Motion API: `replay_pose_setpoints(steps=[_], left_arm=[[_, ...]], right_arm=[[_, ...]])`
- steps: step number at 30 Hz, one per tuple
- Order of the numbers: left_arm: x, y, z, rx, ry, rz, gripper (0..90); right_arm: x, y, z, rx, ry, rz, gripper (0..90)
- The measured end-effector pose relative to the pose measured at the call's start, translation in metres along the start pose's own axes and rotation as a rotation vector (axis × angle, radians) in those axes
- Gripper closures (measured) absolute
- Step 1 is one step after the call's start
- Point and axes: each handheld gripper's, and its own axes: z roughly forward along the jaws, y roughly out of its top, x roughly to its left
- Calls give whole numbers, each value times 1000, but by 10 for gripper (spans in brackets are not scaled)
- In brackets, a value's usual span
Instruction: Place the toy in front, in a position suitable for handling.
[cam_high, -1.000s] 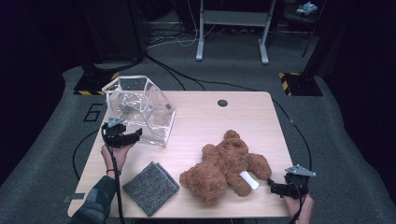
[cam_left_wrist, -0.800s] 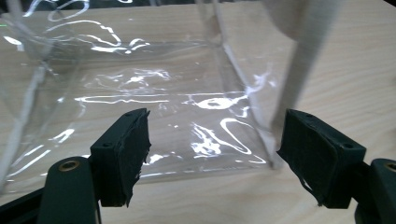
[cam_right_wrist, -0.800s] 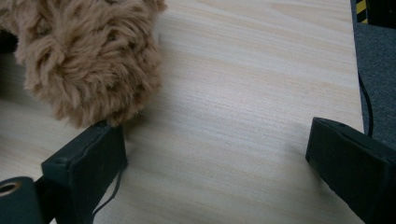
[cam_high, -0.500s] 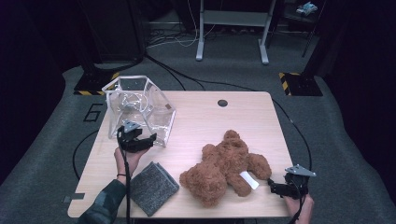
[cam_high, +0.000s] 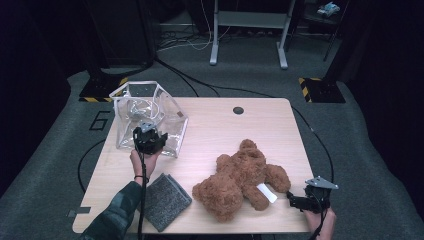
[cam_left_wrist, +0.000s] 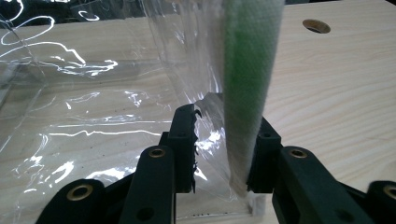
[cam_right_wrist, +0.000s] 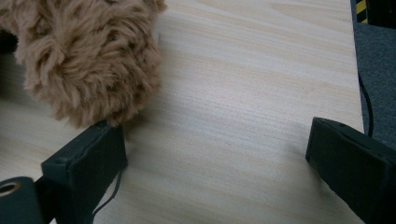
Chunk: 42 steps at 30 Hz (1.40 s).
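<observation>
A clear plastic bag (cam_high: 145, 107) stands open at the table's back left. My left gripper (cam_high: 148, 133) is at its near wall. In the left gripper view, the bag's (cam_left_wrist: 93, 93) edge with a green-and-white strip (cam_left_wrist: 247, 70) stands between the jaws of this gripper (cam_left_wrist: 224, 126). The jaws have just been closing. The strip lies against the right jaw, while the left jaw stands a little off it with crumpled film in the gap. A brown teddy bear (cam_high: 240, 177) lies at the front right. My right gripper (cam_high: 295, 201) is open beside its leg (cam_right_wrist: 88, 56), with nothing between the jaws (cam_right_wrist: 215, 144).
A grey felt cloth (cam_high: 162, 200) lies at the table's front left, near the person's left forearm. A round cable hole (cam_high: 238, 110) sits near the back edge of the wooden table (cam_high: 225, 130). The teddy carries a white tag (cam_high: 266, 192). Cables and stand legs are on the floor behind.
My left gripper has moved right along the bag's near wall, from its left corner toward the middle, and its jaws have narrowed around the bag's edge. The right gripper has kept still.
</observation>
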Motion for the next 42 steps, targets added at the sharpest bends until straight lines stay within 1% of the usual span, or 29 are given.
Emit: replay_pose_setpoints(steps=[1, 2, 5, 6, 7, 11, 13, 15, 16, 17, 18, 19, 20, 21, 23, 26, 27, 28, 30, 35, 36, 39, 42], left_arm=[[0, 1, 1, 3, -1, -8, 692], [0, 1, 2, -6, 10, 0, 700], [-1, 1, 5, -10, 27, 8, 735], [-1, 1, 6, -9, 32, 11, 740], [-2, 1, 7, -13, 35, 3, 740], [-1, 2, 10, -20, 59, 13, 741], [1, 4, 12, -10, 57, -2, 738], [2, 7, 14, -20, 59, -12, 733], [3, 10, 15, -9, 58, -14, 732], [2, 11, 15, -10, 61, -17, 731], [2, 11, 16, -13, 73, 7, 732], [2, 12, 16, -4, 71, 5, 732], [3, 12, 18, -5, 71, -2, 733], [4, 12, 19, 0, 62, -21, 735], [6, 14, 21, 1, 65, -27, 739], [10, 19, 24, 3, 77, -27, 747], [11, 20, 25, -2, 90, -21, 750], [12, 21, 26, 8, 96, -19, 753], [16, 22, 30, 7, 102, -46, 757], [24, 25, 35, 14, 112, -76, 762], [25, 26, 36, 14, 112, -71, 762], [26, 29, 38, 21, 109, -77, 762], [28, 33, 42, 26, 116, -76, 762]], right_arm=[[0, 0, 0, 0, 0, 0, 42], [0, 0, 0, 0, 0, 0, 43], [0, 0, 0, 0, 0, -1, 42], [0, 0, 0, 0, 0, 0, 42], [0, 0, 0, 0, 0, 0, 42], [0, 0, 0, 0, 0, 0, 42], [0, 0, 0, 0, 0, -1, 42], [0, 0, 0, 0, 0, 0, 42], [0, 0, 0, 0, 0, 0, 42], [0, 0, 0, 0, 0, 0, 43], [0, 0, 0, 0, -1, 0, 43], [0, 0, 0, 1, 0, -1, 43], [0, 0, 0, 0, 0, -1, 43], [0, 0, 0, 1, 0, -1, 43], [0, 0, 0, 0, 0, -1, 43], [0, 0, 0, 0, 1, -2, 44], [0, 0, 0, 0, 1, -2, 44], [0, 0, 0, 0, 1, -1, 44], [0, 0, 0, 2, 1, 3, 44], [0, 0, 0, 2, 1, 3, 45], [0, 0, 0, 2, 1, 3, 45], [0, 0, 0, 2, 1, 3, 45], [0, 0, 0, 2, 1, 3, 45]])
